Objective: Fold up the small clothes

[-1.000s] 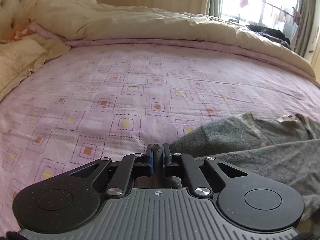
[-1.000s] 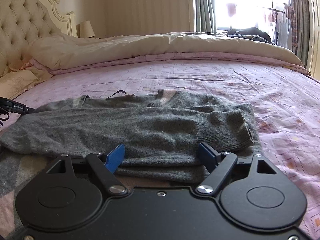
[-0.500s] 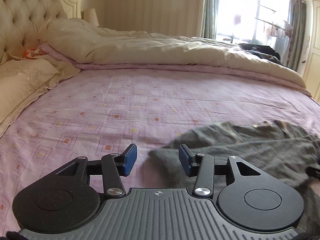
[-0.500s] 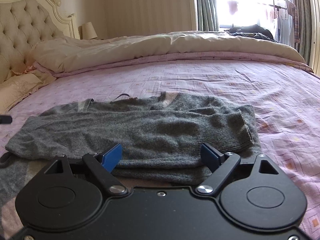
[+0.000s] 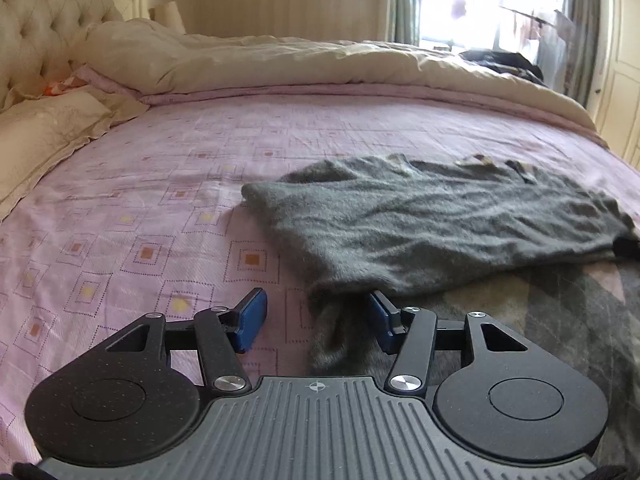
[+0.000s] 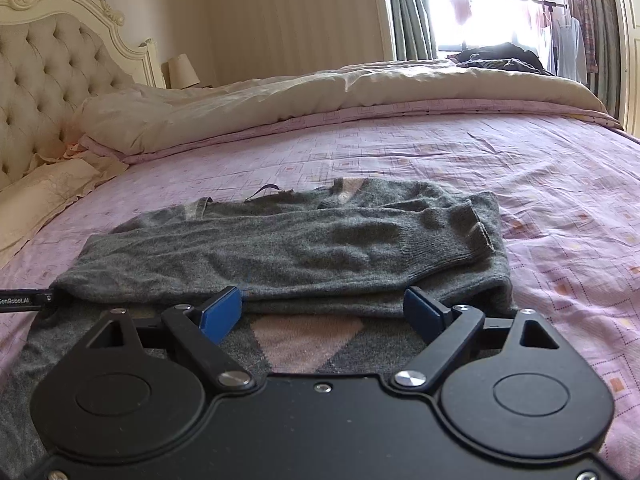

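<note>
A grey knit sweater (image 5: 432, 224) lies on the pink bed sheet with its sleeves folded across the body; it also shows in the right wrist view (image 6: 288, 252). A pink diamond pattern shows on its lower body (image 6: 304, 336). My left gripper (image 5: 316, 320) is open and empty at the sweater's left edge, a fold of knit hanging between its blue pads. My right gripper (image 6: 322, 312) is open and empty, low over the sweater's lower body. The left gripper's tip (image 6: 24, 300) shows at the left edge of the right wrist view.
The bed sheet (image 5: 160, 208) spreads left and beyond the sweater. A cream duvet (image 6: 360, 92) is bunched along the far side. Pillows (image 5: 44, 128) and a tufted headboard (image 6: 44, 80) are at the left. Dark clothes (image 6: 500, 56) lie by the window.
My left gripper has let go of the sweater's edge and opened, then drawn back and up from it. The right gripper has stayed open, shifting slightly.
</note>
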{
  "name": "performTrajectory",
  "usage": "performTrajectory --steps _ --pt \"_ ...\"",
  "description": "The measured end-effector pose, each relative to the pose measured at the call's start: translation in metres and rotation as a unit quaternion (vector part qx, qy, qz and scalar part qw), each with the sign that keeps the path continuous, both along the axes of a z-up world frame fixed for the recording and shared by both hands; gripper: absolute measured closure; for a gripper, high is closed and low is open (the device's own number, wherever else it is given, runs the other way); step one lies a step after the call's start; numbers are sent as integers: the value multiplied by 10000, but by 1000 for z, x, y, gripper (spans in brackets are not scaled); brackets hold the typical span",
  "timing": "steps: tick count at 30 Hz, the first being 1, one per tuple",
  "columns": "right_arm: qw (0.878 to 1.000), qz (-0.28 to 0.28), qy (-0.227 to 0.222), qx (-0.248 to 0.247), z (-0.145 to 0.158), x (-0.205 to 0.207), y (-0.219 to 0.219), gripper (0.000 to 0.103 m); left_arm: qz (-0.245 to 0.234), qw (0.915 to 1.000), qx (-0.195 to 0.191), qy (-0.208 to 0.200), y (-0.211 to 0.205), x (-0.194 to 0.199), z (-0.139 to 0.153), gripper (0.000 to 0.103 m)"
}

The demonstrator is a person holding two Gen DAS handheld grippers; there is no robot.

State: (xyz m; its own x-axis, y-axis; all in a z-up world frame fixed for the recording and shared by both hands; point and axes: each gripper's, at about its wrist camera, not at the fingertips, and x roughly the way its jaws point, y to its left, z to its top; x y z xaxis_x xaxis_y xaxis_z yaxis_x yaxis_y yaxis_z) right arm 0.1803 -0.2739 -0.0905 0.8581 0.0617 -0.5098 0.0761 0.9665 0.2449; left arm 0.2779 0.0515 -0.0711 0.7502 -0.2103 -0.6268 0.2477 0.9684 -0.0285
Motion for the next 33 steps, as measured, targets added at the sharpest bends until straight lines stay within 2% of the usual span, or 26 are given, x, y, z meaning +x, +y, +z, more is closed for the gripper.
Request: performTrajectory --steps 4,6,11,14,18,21,24,26,28,29,30,32,33 --pt "10000 44 23 -27 -1 -2 2 14 749 9968 -180 228 24 11 -9 48" --pt "10000 53 53 -42 -2 -2 1 14 718 9971 -187 154 32 6 -10 47" --pt "9999 18 -124 -59 9 -7 -4 14 654 9975 233 87 32 -8 -8 41" --pt "9995 -9 -331 -8 20 -3 -11 12 727 9969 303 63 34 -17 6 43" --pt "9994 55 -342 66 26 24 -18 12 624 9975 -85 -329 29 -22 38 41" --pt "9998 106 -187 -5 20 49 -20 12 348 9979 -428 -337 10 -5 50 35" --pt "9999 95 88 -57 4 66 -25 12 220 9983 -477 -252 -11 17 42 35" --pt "9993 -95 302 -178 -9 70 -32 12 172 9989 -427 -24 -21 31 25 35" --pt "9984 -325 436 -173 -19 67 -44 12 226 9996 -80 166 -26 39 5 35" --pt "9982 -402 398 -176 -19 62 -49 12 308 9991 162 253 -25 42 -6 34" --pt "9980 -457 409 -149 -19 59 -53 12 326 9991 180 220 -20 41 -14 24" --pt "9978 -514 408 -71 -15 52 -58 12 452 9988 15 164 -6 37 -18 17" --pt "9978 -540 383 -20 -11 47 -60 12 461 9988 11 173 -2 36 -17 17"
